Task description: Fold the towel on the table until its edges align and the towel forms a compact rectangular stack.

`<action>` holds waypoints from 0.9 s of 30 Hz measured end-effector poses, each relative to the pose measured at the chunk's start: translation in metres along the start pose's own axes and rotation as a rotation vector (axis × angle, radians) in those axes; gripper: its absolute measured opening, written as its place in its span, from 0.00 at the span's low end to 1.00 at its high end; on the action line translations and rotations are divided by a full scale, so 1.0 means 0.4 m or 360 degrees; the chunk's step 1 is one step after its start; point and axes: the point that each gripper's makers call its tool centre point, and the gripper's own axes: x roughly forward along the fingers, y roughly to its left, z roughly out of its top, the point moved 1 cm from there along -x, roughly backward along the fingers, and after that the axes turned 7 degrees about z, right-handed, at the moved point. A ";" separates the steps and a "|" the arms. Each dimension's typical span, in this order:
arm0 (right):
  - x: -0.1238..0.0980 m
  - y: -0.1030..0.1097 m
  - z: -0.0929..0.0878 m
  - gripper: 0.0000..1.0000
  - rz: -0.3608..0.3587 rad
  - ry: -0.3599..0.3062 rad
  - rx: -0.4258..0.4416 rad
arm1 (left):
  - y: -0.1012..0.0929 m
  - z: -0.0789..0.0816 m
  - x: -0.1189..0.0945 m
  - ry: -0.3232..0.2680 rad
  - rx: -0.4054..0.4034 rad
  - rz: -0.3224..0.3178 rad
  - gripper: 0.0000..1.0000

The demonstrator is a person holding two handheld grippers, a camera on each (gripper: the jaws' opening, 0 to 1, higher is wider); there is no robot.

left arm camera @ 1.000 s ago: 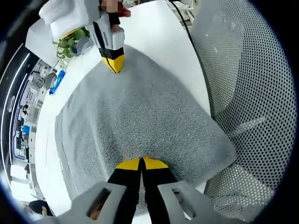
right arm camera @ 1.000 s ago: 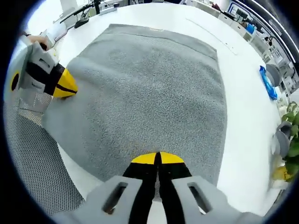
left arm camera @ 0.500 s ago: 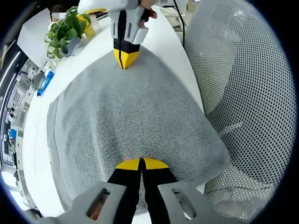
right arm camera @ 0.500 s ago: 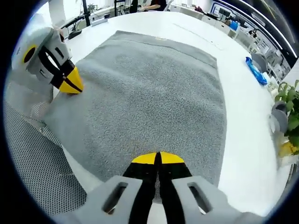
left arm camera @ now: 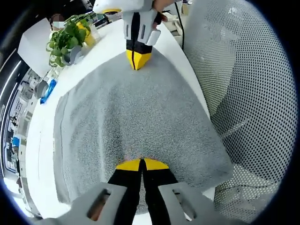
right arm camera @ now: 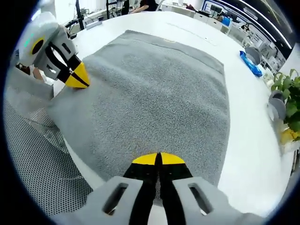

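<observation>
Both claws, left and right, clench towel edge, pinched cloth hidden.

Open white table lies beyond the towel — a potted plant and mesh chair crowd its sides.

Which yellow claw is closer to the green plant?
The right claw. In the left gripper view it grips the towel at the end where the green plant stands; the left claw grips the opposite end, by the mesh chair.
</observation>
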 end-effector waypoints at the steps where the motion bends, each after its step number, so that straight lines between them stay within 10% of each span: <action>1: -0.001 0.003 -0.002 0.00 0.0002 -0.0005 0.0009 | 0.003 -0.001 0.001 -0.0004 0.0003 0.0001 0.01; 27: 0.019 0.052 0.033 0.00 0.0162 -0.0111 -0.0146 | 0.134 -0.059 0.033 0.0075 -0.0314 0.0324 0.01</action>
